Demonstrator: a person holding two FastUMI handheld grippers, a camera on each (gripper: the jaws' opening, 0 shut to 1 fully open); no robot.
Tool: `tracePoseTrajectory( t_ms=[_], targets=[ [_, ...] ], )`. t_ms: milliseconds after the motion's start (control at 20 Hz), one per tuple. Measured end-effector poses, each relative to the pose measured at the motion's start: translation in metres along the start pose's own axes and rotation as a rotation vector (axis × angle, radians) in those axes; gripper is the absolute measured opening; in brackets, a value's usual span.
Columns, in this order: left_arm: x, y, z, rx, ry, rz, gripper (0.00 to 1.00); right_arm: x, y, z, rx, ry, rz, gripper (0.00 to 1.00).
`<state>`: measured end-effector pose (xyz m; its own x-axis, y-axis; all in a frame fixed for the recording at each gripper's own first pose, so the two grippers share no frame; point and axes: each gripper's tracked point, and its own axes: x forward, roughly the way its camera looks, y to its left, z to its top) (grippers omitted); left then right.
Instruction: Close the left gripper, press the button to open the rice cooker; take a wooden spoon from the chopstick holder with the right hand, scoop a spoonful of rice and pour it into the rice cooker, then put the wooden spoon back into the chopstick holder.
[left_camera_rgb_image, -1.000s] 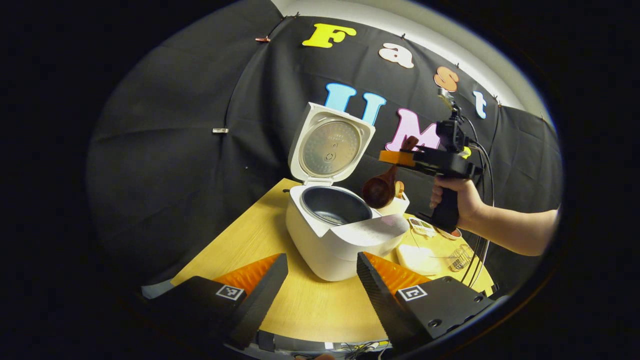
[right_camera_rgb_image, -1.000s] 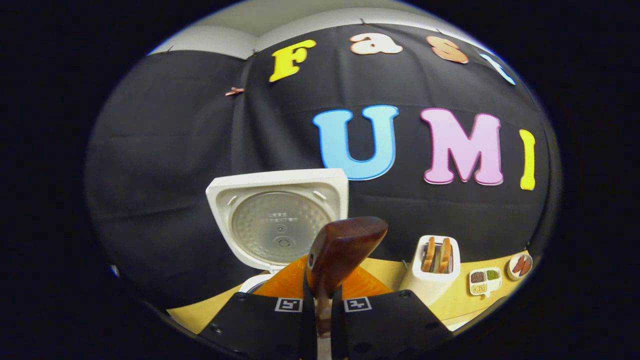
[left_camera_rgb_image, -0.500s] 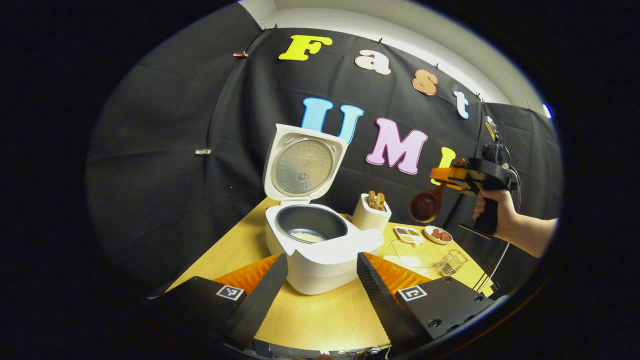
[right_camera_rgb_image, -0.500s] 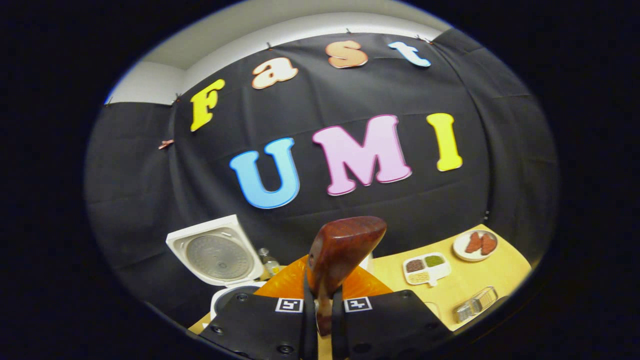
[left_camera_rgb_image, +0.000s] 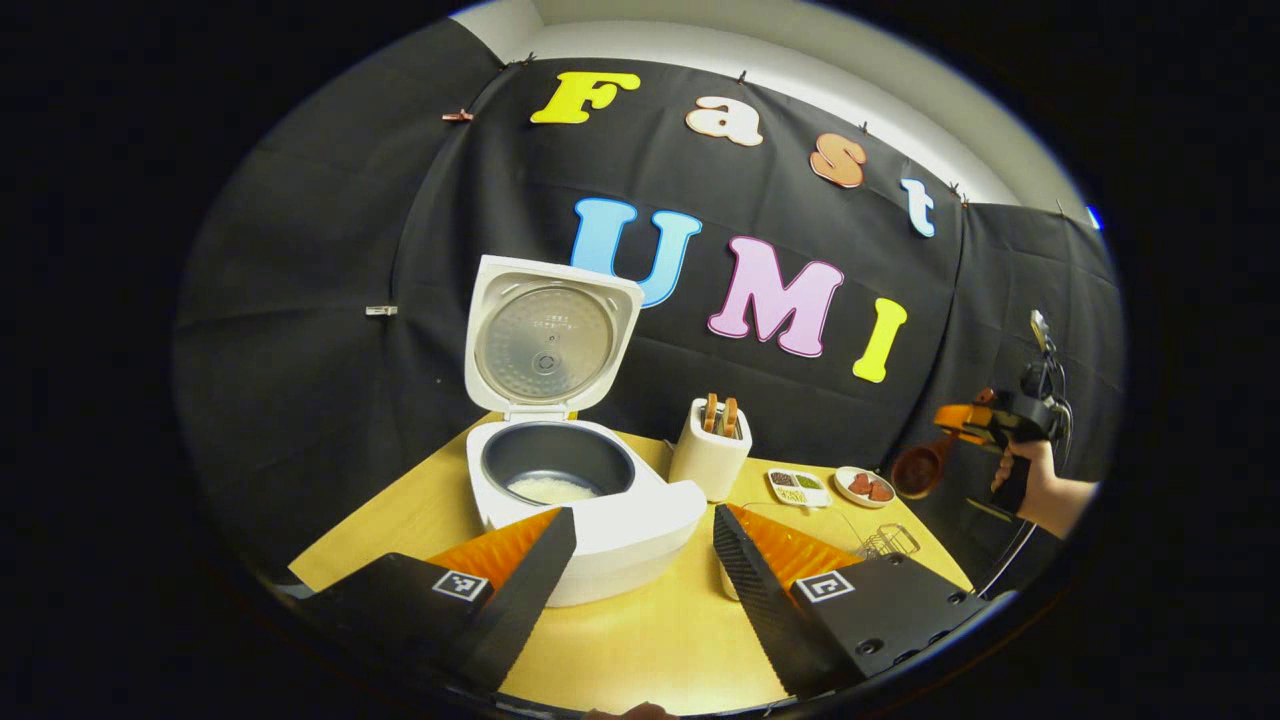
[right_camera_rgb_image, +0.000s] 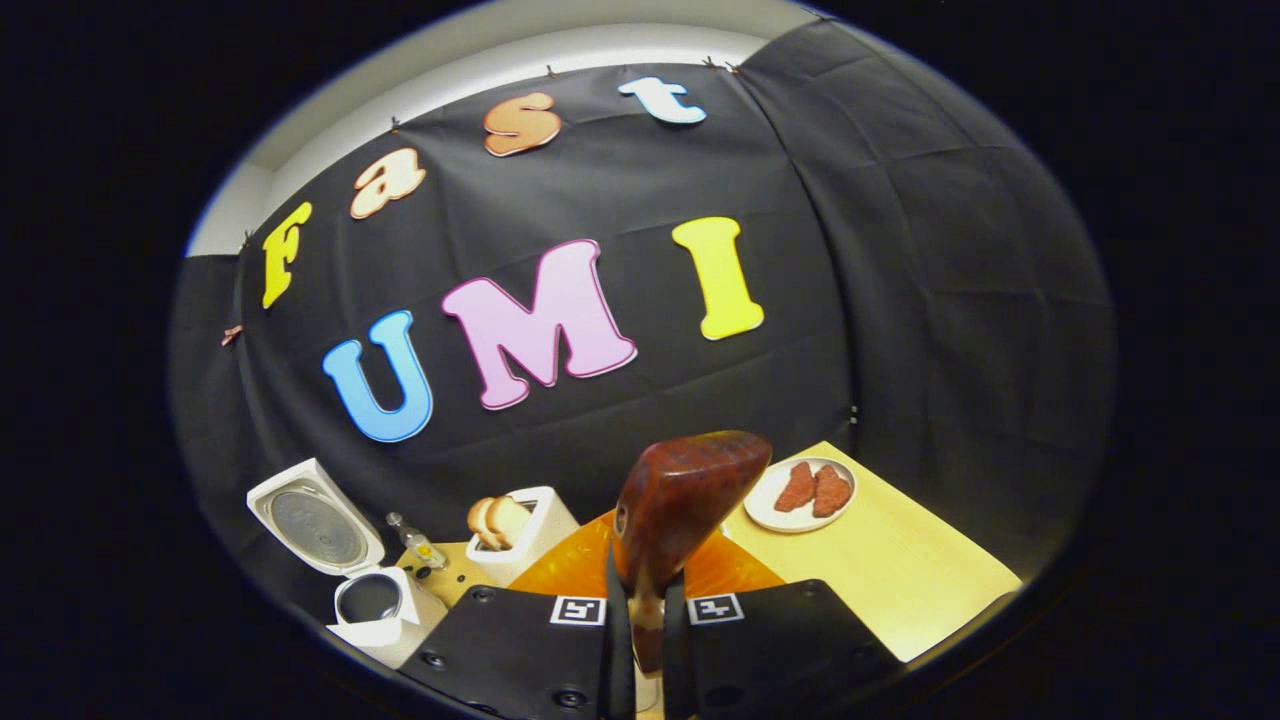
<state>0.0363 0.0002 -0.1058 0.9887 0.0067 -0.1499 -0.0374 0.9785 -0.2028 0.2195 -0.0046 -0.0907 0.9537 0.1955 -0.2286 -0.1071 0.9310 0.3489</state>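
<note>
The white rice cooker (left_camera_rgb_image: 620, 520) stands on the wooden table with its lid (left_camera_rgb_image: 545, 340) raised, and white rice (left_camera_rgb_image: 550, 489) lies in the dark pot. My left gripper (left_camera_rgb_image: 640, 560) hangs open in front of it, holding nothing. At the far right a hand (left_camera_rgb_image: 1040, 490) holds my right gripper (left_camera_rgb_image: 950, 415) off the table's right end. The dark wooden spoon (left_camera_rgb_image: 918, 468) hangs from it, bowl down. In the right gripper view the right gripper (right_camera_rgb_image: 645, 610) is shut on the spoon (right_camera_rgb_image: 690, 490). The cooker (right_camera_rgb_image: 375, 605) sits far off at lower left.
A white toaster (left_camera_rgb_image: 710, 455) with toast stands right of the cooker. Past it lie a sectioned dish (left_camera_rgb_image: 795, 487) and a plate of red slices (left_camera_rgb_image: 865, 487). A small wire basket (left_camera_rgb_image: 885, 540) sits near the table's right end. A small bottle (right_camera_rgb_image: 420, 548) stands behind the cooker.
My right gripper has carried the spoon from over the pot away to the right, past the table's end. Rice now shows in the pot. The left gripper has drawn back, still open.
</note>
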Motion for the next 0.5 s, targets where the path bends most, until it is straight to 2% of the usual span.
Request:
tracePoseTrajectory(
  t_ms=[250,500],
  targets=[
    [0.016,-0.036,-0.008,-0.005,0.024,0.064,0.96,0.015,-0.071,-0.036,-0.020,0.091,-0.033,0.15],
    [0.019,-0.057,-0.018,0.044,0.061,0.162,0.96,0.029,-0.102,-0.083,-0.001,0.197,-0.018,0.15]
  ],
)
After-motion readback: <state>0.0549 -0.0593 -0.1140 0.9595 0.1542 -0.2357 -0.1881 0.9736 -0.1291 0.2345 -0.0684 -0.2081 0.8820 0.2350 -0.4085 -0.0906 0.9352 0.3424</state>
